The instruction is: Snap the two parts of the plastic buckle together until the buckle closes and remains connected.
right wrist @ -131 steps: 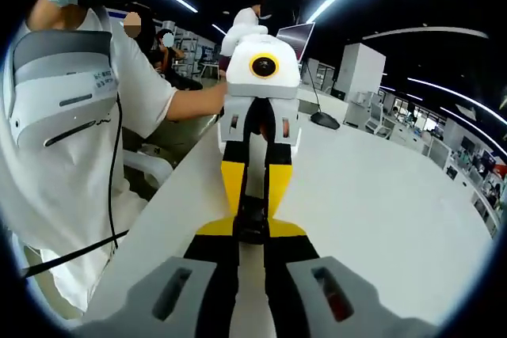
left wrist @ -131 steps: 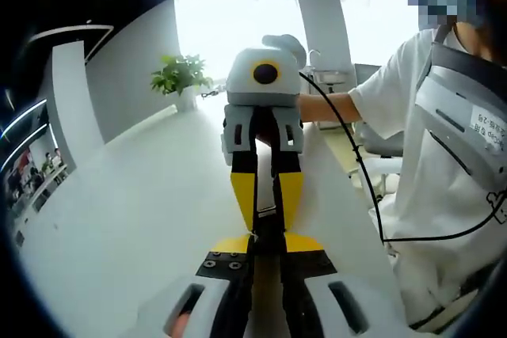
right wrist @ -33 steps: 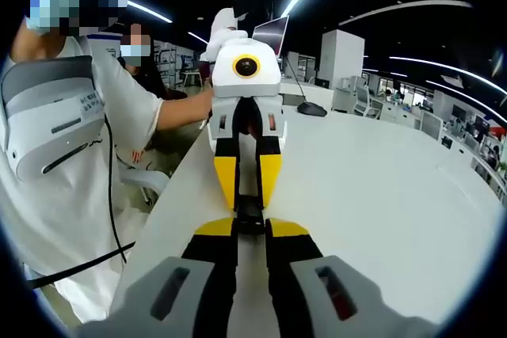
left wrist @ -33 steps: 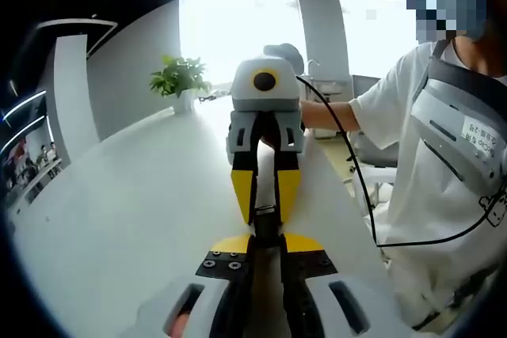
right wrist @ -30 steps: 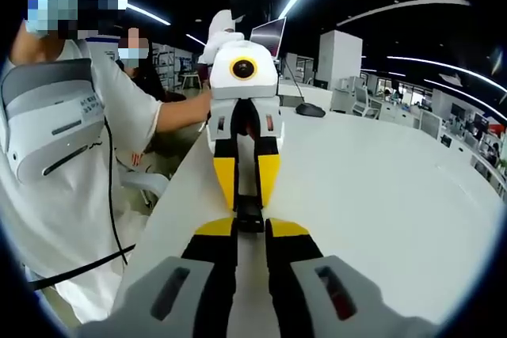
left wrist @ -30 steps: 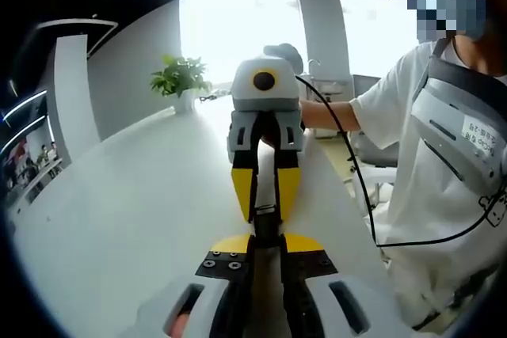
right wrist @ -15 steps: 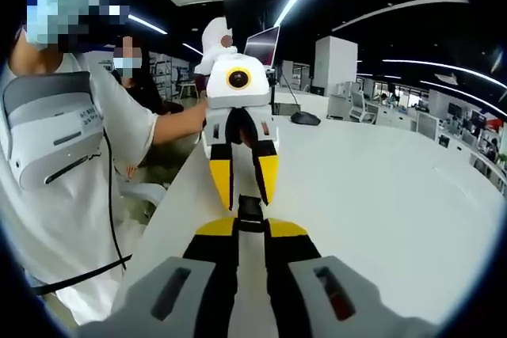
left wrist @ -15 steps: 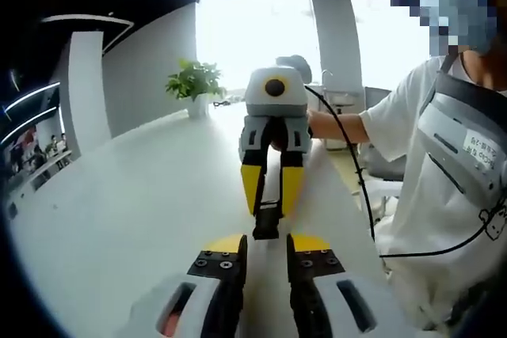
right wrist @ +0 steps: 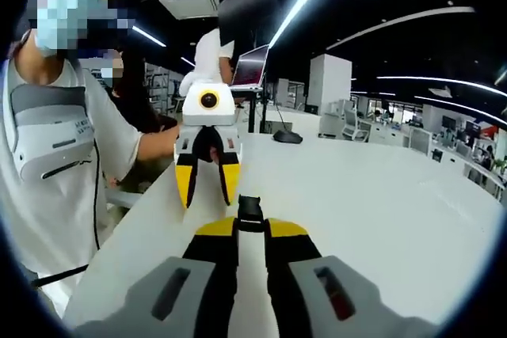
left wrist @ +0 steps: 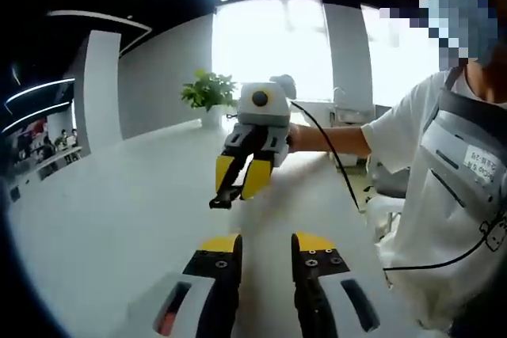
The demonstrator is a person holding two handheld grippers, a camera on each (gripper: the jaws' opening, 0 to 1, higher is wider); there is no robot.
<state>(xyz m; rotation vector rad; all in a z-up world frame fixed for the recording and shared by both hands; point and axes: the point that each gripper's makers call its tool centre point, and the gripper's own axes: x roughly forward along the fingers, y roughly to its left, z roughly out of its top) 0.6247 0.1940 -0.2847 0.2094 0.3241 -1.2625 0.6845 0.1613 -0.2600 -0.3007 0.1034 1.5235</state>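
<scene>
The black plastic buckle (right wrist: 249, 208) sticks out from between the yellow tips of my right gripper (right wrist: 249, 227), which is shut on it. In the left gripper view the same buckle (left wrist: 224, 198) hangs from the right gripper (left wrist: 235, 187) above the white table. It reads as one black piece; any seam is too small to make out. My left gripper (left wrist: 267, 241) is open, its yellow tips apart with nothing between them, a short way back from the buckle. In the right gripper view the left gripper (right wrist: 206, 195) shows open and empty, a gap away from the buckle.
The long white table (left wrist: 103, 219) runs under both grippers. A potted plant (left wrist: 207, 89) stands at its far end. A person in a white shirt (left wrist: 444, 164) holds the grippers from the table's side, a black cable (left wrist: 348, 187) trailing. A laptop (right wrist: 252, 65) and a dark mouse-like object (right wrist: 287, 137) sit farther back.
My left gripper has opened, let go of the buckle and drawn back. The buckle stays in the right gripper, and the two grippers are now well apart.
</scene>
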